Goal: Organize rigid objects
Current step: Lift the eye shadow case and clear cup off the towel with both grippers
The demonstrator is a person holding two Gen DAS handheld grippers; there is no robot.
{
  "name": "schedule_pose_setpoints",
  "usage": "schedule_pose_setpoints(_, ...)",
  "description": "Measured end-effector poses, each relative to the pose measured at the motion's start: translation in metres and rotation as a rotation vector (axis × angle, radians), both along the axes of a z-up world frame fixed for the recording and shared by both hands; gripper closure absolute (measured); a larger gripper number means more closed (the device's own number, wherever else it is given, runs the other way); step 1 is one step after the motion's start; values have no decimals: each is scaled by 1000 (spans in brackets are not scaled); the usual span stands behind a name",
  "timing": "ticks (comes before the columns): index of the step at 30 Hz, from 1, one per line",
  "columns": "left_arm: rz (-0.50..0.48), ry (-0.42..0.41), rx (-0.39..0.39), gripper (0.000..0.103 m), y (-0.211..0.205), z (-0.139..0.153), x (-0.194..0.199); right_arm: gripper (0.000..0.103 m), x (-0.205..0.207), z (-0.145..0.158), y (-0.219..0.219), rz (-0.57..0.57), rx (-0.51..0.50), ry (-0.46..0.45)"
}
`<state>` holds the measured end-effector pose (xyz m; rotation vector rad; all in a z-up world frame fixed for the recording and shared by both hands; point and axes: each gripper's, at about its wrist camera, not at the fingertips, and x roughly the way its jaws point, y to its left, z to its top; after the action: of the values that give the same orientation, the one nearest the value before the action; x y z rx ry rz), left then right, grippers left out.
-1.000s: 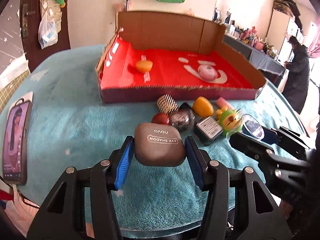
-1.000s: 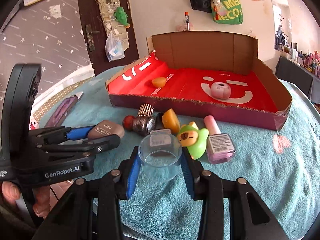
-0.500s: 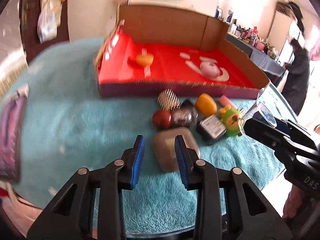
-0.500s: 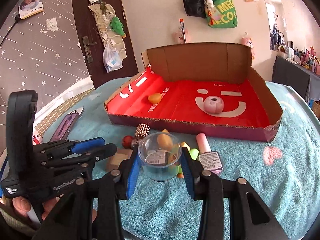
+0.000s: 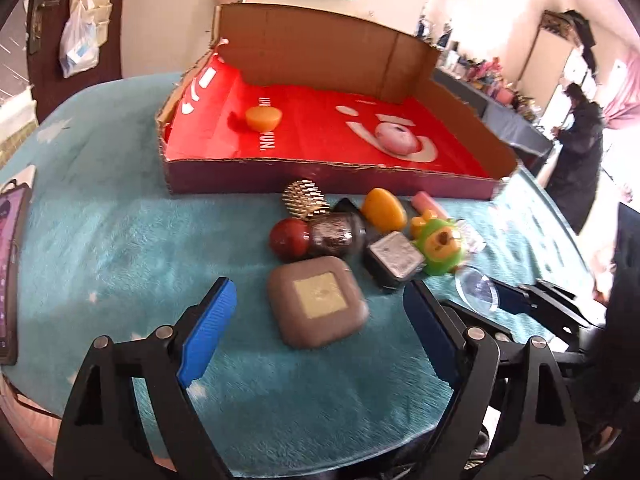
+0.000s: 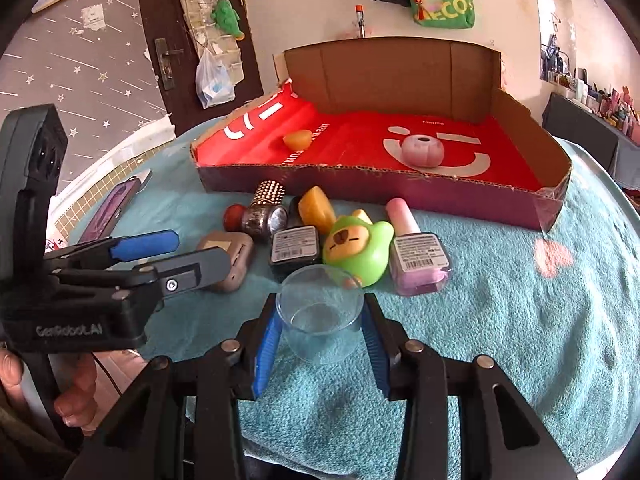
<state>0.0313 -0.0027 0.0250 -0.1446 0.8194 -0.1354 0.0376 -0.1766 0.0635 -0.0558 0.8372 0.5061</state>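
Clear plastic cup (image 6: 320, 320) is clamped in the right tongs (image 6: 319, 338) near the counter's (image 5: 120, 240) front edge; the left tongs (image 5: 316, 332) are spread apart around a brown case (image 5: 316, 302).

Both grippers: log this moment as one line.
left gripper: open, over brown compact on teal cloth | right gripper: shut on clear cup | red box: behind

bright daylight — blown-out right side, fisheye-warped edges, slight blur.

My left finger covers the brown case's (image 6: 224, 254) near half, and the phone (image 5: 10, 272) (nine o'clock) runs off-frame.
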Motion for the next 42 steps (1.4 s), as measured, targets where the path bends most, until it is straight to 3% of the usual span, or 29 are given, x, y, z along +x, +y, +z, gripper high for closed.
schedule_pose_setpoints(5, 27, 31, 11, 18, 7, -15, 7, 55, 1, -7, 3, 7, -18, -2)
schedule_pose_setpoints(10, 17, -7, 201, 21, -17, -22, 4, 56, 4, -9, 6, 10, -29, -9)
schedule_pose_setpoints(13, 2, -13, 168, 44, -16, -18, 4, 61, 5, -9, 9, 17, -34, -15)
schedule_pose_setpoints(14, 3, -12, 158, 46, -14, -17, 4, 61, 5, -9, 9, 19, -32, -15)
schedule_pose_setpoints(21, 9, -22, 87, 46, 2, -9, -1, 61, 5, 0, 5, 18, -3, -27)
schedule_pose_setpoints(27, -6, -75, 72, 46, 4, 9, -8, 61, 12, 12, -1, 18, 65, 4)
schedule_pose_setpoints(37, -34, -155, 57, 46, 5, 39, -8, 61, 16, 54, 3, 53, 119, -68)
schedule_pose_setpoints(42, -35, -166, 63, 46, 6, 43, -4, 61, 22, 53, 2, 46, 136, -52)
